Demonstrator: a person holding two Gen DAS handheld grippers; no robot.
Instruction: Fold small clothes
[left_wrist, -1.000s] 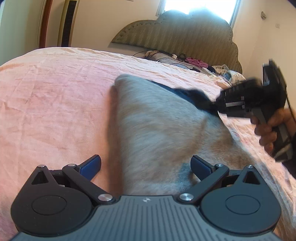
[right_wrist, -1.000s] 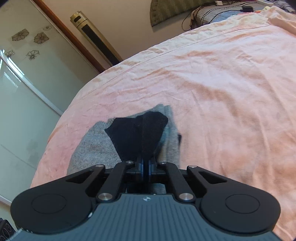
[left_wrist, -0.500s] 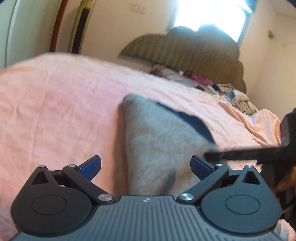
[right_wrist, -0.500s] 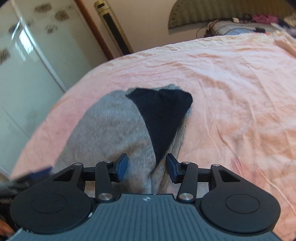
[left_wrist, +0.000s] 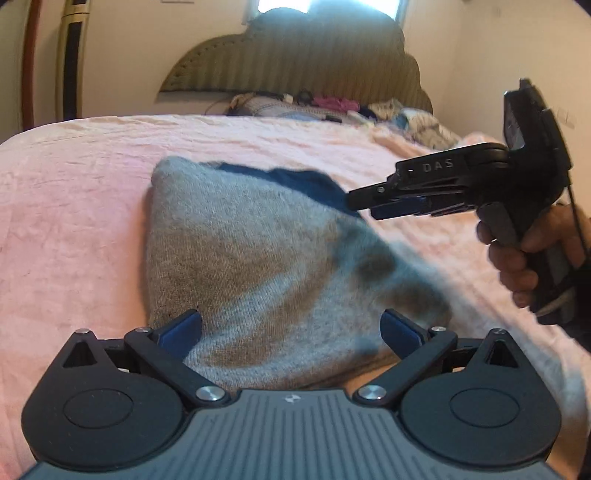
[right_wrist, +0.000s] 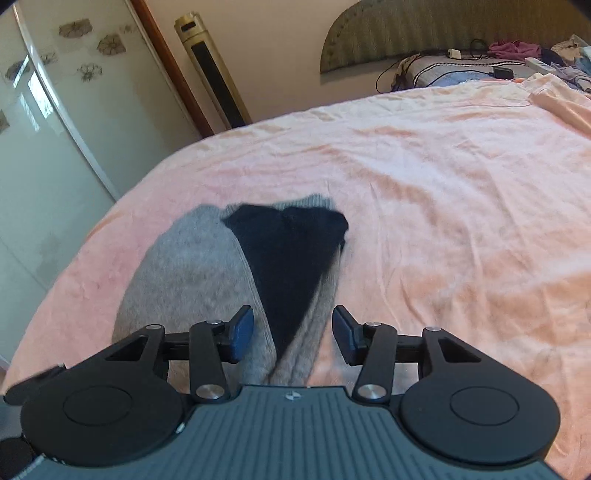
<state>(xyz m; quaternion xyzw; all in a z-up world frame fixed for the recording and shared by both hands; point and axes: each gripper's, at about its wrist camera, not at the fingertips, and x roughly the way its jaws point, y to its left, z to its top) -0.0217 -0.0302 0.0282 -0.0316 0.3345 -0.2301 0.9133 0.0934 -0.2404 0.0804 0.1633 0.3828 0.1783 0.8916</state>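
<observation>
Pink bedspread (right_wrist: 424, 192) under grey garment (left_wrist: 258, 258), clutter (left_wrist: 332, 105) by headboard (left_wrist: 295, 62)

Pink bedsheet (right_wrist: 424, 192) covers bed. Ribbed headboard (left_wrist: 295, 62) at 12 o'clock; tower fan (right_wrist: 212, 70) at 11 o'clock, beside glass wardrobe door (right_wrist: 44, 122).

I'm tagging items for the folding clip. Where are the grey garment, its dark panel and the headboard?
grey garment (left_wrist: 258, 266), left wrist view, middle of its knit face.
dark panel (right_wrist: 291, 258), right wrist view, centre of the navy triangle.
headboard (left_wrist: 295, 62), left wrist view, ribbed middle.
</observation>
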